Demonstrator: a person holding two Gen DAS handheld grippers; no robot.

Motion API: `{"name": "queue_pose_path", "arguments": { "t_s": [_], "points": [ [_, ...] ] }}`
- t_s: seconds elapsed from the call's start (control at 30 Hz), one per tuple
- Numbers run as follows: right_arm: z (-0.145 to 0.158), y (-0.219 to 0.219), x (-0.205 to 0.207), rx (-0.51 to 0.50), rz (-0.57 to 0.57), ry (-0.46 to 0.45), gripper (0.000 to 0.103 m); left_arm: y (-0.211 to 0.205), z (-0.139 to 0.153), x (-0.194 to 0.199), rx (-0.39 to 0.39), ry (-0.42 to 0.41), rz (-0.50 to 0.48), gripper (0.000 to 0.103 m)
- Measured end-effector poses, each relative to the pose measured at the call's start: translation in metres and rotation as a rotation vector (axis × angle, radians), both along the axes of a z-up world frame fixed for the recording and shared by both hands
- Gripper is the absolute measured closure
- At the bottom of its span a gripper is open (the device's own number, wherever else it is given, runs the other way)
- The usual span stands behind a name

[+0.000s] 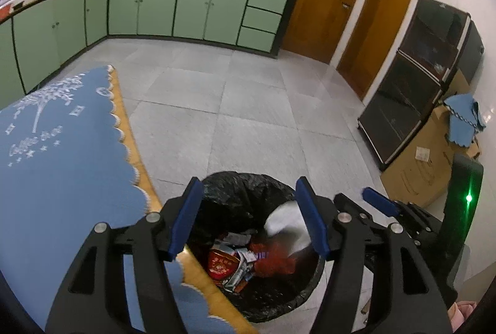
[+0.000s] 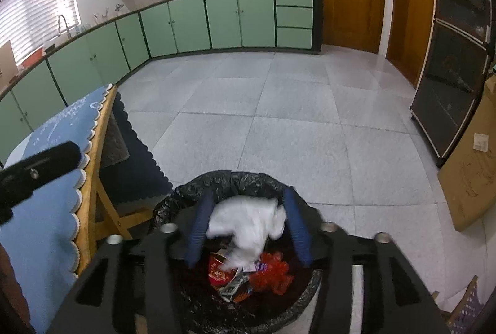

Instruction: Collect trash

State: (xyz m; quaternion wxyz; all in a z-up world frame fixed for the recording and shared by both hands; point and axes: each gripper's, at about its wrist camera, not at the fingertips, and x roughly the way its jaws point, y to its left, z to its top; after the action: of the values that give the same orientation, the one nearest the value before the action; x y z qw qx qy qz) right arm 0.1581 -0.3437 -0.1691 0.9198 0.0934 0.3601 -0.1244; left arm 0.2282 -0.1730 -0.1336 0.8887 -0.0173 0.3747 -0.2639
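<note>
Tissue wad [image 2: 248, 225], white and crumpled, sits low centre in the right wrist view, between the pads of the right hand-held gripper [image 2: 248, 228], right over the black-lined bin [image 2: 235, 179]. Jaws spread; pads look clear of it, so likely released and dropping. Judged very light, soft, crushable, not fragile; pinch anywhere across the bulk. Left hand-held gripper [image 1: 248, 219] spread, empty, above the same bin. Bin already holds a red can [image 1: 221, 265] and wrappers. Table [image 1: 136, 148] edge with blue cloth [image 1: 62, 148] crowds the lower left; open tiled floor [image 2: 279, 117] beyond.
</note>
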Motion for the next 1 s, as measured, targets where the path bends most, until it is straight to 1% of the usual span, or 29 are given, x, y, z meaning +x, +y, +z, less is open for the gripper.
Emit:
{"name": "queue_pose_path", "arguments": {
  "t_s": [0.07, 0.13, 0.17, 0.27, 0.33, 0.43, 0.5, 0.57, 0.67, 0.83, 1.0],
  "points": [
    [0.004, 0.002, -0.004, -0.004, -0.001, -0.009, 0.048, 0.006, 0.005, -0.002, -0.005, -0.009, 0.016, 0.04],
    [0.009, 0.001, -0.009, -0.002, -0.007, -0.02, 0.04, 0.013, 0.011, -0.005, -0.012, -0.021, 0.029, 0.039],
    [0.012, 0.001, -0.012, 0.0, -0.009, -0.025, 0.039, 0.017, 0.014, -0.008, -0.014, -0.028, 0.037, 0.038],
    [0.024, 0.004, -0.021, 0.002, -0.012, -0.042, 0.027, 0.028, 0.025, -0.014, -0.022, -0.039, 0.061, 0.032],
    [0.033, 0.006, -0.026, 0.006, -0.011, -0.051, 0.017, 0.038, 0.033, -0.021, -0.029, -0.045, 0.081, 0.028],
    [0.049, 0.012, -0.035, 0.01, -0.005, -0.062, 0.008, 0.05, 0.042, -0.031, -0.03, -0.06, 0.105, 0.024],
    [0.059, 0.016, -0.041, 0.013, 0.008, -0.07, 0.006, 0.059, 0.05, -0.039, -0.029, -0.07, 0.124, 0.021],
    [0.07, 0.023, -0.048, 0.017, 0.033, -0.075, 0.006, 0.068, 0.056, -0.049, -0.023, -0.079, 0.144, 0.017],
    [0.083, 0.032, -0.06, 0.03, 0.057, -0.085, 0.006, 0.08, 0.065, -0.064, -0.009, -0.086, 0.176, 0.014],
    [0.103, 0.049, -0.081, 0.04, 0.103, -0.107, 0.006, 0.096, 0.076, -0.092, 0.025, -0.105, 0.212, 0.013],
    [0.118, 0.067, -0.099, 0.029, 0.149, -0.11, 0.006, 0.109, 0.091, -0.114, 0.045, -0.13, 0.247, 0.013]
  ]
}}
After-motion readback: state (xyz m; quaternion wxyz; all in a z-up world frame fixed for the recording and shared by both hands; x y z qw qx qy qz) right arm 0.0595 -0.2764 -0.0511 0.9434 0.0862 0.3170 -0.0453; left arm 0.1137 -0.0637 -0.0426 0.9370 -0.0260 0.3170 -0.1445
